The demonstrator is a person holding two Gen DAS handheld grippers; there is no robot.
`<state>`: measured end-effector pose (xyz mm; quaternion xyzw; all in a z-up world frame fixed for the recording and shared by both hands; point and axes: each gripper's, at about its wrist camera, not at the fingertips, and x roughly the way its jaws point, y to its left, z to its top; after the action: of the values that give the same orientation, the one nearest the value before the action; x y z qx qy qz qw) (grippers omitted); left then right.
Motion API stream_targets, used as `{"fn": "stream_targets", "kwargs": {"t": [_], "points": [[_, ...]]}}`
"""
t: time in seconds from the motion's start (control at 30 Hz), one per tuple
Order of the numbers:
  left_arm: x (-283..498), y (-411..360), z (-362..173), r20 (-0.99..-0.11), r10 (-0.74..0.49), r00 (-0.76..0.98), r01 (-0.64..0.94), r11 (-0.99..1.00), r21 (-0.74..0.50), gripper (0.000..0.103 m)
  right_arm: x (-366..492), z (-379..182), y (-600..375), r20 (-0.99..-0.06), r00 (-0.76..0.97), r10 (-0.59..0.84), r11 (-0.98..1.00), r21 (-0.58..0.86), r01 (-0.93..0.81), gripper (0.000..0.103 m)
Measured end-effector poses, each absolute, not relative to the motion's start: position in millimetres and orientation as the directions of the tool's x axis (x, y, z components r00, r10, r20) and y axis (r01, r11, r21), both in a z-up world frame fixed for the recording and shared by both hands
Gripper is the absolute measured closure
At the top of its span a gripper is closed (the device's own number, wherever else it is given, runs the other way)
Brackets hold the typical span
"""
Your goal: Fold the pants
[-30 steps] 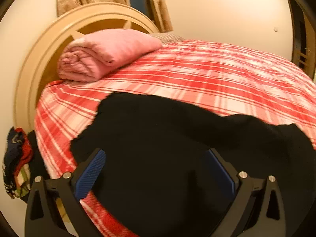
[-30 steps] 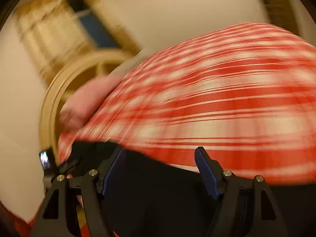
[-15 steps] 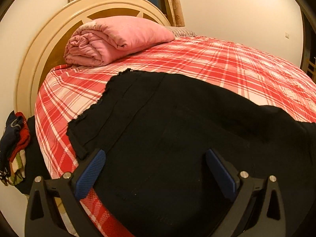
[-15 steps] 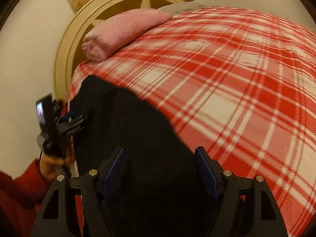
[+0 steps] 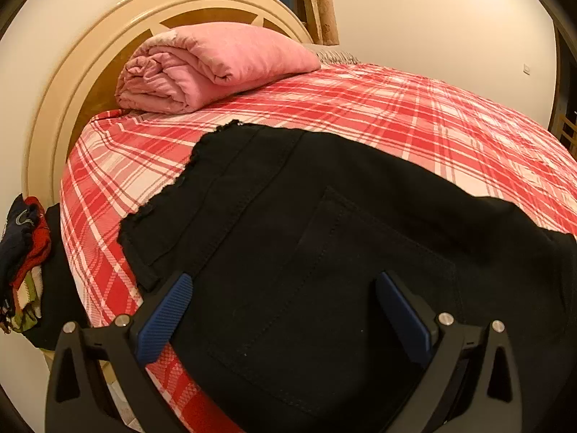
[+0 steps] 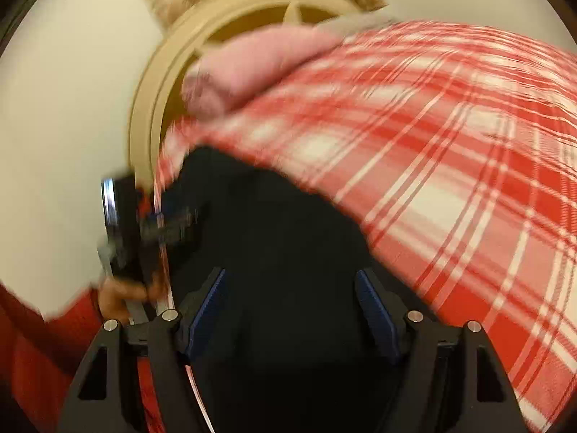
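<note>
left wrist view: left tongs (image 5: 285, 310) spread apart, gripping nothing, low in frame over black pants (image 5: 324, 252) lying flat across lower centre of plaid bed (image 5: 414, 108); pink folded blanket (image 5: 212, 66) upper left | right wrist view, blurred: right tongs (image 6: 292, 306) apart, empty, above pants (image 6: 281, 245) at lower centre

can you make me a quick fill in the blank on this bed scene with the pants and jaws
1. The pants lying on the bed are ____ in colour.
2. The rolled blanket by the headboard is ____.
3. The bedsheet has a red and white ____ pattern.
4. Both the left gripper and right gripper have their jaws ____.

Missing words: black; pink; plaid; open
</note>
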<state>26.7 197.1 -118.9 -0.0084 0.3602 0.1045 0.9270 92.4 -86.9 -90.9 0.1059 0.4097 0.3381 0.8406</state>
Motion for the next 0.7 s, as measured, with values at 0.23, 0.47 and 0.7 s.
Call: {"fn": "stream_targets", "kwargs": {"t": [0.23, 0.47, 0.7], "points": [[26, 196, -119, -0.667, 0.188, 0.721, -0.205, 0.977, 0.054, 0.0, 126, -108, -87, -0.653, 0.359, 0.667, 0.733, 0.485, -0.477, 0.029], [27, 198, -119, -0.677, 0.18, 0.713, -0.2, 0.979, 0.049, 0.0, 95, -94, -54, -0.633, 0.306, 0.712, 0.658, 0.449, -0.604, 0.029], [28, 198, -119, -0.677, 0.18, 0.714, -0.201, 0.978, 0.048, 0.0, 72, -121, -52, -0.657, 0.255, 0.709, 0.649, 0.465, -0.602, 0.029]]}}
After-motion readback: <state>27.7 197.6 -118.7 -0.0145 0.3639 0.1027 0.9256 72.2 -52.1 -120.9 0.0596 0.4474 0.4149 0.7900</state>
